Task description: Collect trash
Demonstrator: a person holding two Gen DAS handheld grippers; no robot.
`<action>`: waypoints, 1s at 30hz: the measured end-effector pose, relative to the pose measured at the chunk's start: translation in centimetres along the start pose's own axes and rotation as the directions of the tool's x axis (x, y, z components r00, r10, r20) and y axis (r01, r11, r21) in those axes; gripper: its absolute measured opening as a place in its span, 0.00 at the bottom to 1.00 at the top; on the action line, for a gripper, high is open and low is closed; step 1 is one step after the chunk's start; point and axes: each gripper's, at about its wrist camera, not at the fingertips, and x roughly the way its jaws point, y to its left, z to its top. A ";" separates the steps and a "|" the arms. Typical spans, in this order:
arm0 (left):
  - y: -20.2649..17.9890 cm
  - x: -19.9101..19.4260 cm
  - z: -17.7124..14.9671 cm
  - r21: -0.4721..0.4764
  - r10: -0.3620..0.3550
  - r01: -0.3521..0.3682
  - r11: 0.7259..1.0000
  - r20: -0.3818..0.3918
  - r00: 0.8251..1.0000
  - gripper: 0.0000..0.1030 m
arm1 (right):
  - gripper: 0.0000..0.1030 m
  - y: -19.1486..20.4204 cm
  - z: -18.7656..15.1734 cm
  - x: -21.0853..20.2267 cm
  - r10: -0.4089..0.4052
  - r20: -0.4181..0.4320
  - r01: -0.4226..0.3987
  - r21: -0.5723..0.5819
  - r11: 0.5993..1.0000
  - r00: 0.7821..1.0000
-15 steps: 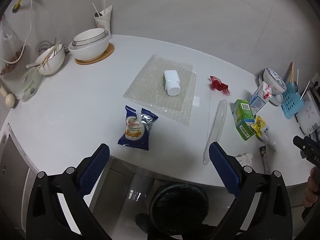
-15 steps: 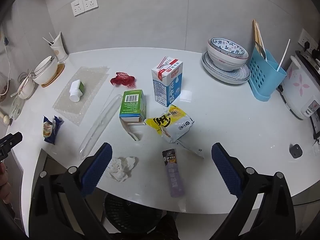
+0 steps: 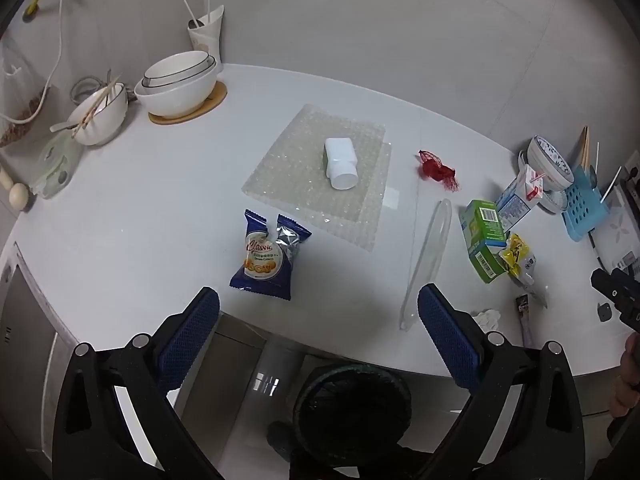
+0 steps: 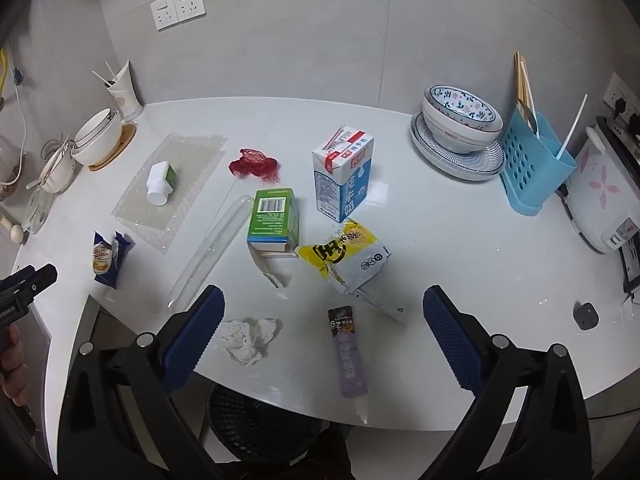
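Left tongs (image 3: 318, 320): we hold them spread wide and empty, above the near edge of the counter (image 3: 160, 208), tilted down.
Right tongs (image 4: 324, 320): likewise spread wide, nothing between the pads.
Trash on our left: blue cookie wrapper (image 3: 268, 256) lies nearest the left tongs; beyond it a white bottle (image 3: 340, 164) on its side on a bubble-wrap sheet (image 3: 288, 184), and a red wrapper (image 3: 438, 168).
Trash on our right: crumpled tissue (image 4: 248, 338) and purple sachet (image 4: 348, 354) lie closest; further in, a yellow snack bag (image 4: 350, 258), green box (image 4: 274, 222), milk carton (image 4: 344, 176) and a long clear sleeve (image 4: 212, 250).
Bin: a dark wastebasket (image 3: 352, 408) sits on the floor just under the counter edge.
Step in hand: we judge nothing is picked yet; we are choosing first targets.
Doing it well: we should take the nearest pieces first, lower onto the flat wrappers steeply, pinch a raised crease, and leave the bowls (image 4: 460, 120) alone.
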 end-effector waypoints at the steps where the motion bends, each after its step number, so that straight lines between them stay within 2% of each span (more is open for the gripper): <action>1: 0.0 -0.1 0.1 0.000 0.000 0.000 1.000 0.002 1.000 0.94 | 0.93 0.0 0.2 -0.1 -0.002 -0.003 0.002 -0.004 1.000 1.000; 4: -0.2 0.0 0.5 0.005 0.010 -0.010 1.000 -0.004 1.000 0.94 | 0.93 0.0 0.5 -0.4 -0.023 -0.005 0.023 -0.028 0.999 1.000; 8: -0.5 0.1 0.6 -0.003 0.007 -0.007 1.000 -0.025 1.000 0.94 | 0.93 -0.5 0.9 -0.3 -0.014 -0.035 0.013 -0.041 0.999 0.999; 17: -1.2 -0.1 0.6 -0.004 0.018 -0.018 1.000 -0.036 0.999 0.94 | 0.93 -1.1 1.3 0.0 0.007 -0.042 -0.009 -0.054 0.999 0.999; 22: -1.0 -0.3 0.9 -0.015 0.030 -0.031 0.999 -0.022 0.999 0.94 | 0.93 -1.0 1.1 0.0 -0.014 -0.014 0.013 -0.083 0.996 1.000; 30: -0.8 0.2 0.6 -0.027 0.027 -0.028 0.999 -0.035 0.999 0.94 | 0.93 -1.5 0.3 0.7 -0.017 -0.010 0.016 -0.061 0.998 1.000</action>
